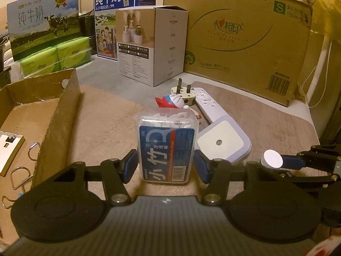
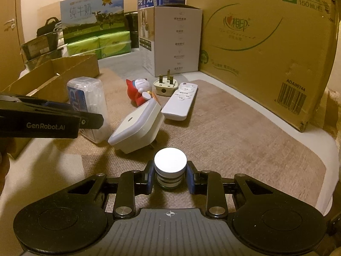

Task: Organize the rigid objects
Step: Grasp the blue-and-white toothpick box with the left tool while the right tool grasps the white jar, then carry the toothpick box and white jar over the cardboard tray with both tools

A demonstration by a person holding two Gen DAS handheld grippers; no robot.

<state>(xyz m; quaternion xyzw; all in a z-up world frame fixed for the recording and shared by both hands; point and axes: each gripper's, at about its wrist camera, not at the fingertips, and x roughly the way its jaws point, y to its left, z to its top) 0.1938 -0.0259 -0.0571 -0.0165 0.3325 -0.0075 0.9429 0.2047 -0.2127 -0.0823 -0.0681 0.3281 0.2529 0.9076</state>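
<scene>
Quick rundown. The left hand-held gripper (image 1: pixel 166 166) has the clear plastic floss-pick box with a blue label (image 1: pixel 167 144) standing upright between its blue pads (image 1: pixel 131 166). They look right against the box sides, but I can't tell for sure if they're actually pressing yet. The box's long axis runs up-down, label facing the cam.

The right hand-held gripper (image 2: pixel 169 180) is pinching a small round white-topped puck, prob a stack of discs (image 2: pixel 170 168), low on its sides, sitting on the beige woven mat (image 2: pixel 234 138).

The key relation imo: the open brown cardboard box (image 1: pixel 57 115) lies to the left of both grippers, just beside the floss box, so the left hand is way nearer. The right one would have to cross over the white square plug-in night light (image 2: pixel 136 125).

Farther back are a white remote (image 2: pixel 181 102), a cream three-pin plug (image 2: pixel 165 84) and a red-and-blue cat figurine (image 2: pixel 139 91), all close together.

Hard to see: the cardboard box's contents are cut off at the left edge. There's a white flat thing and some wire clips, idk what exactly. The surface under the mat is barely visible.
</scene>
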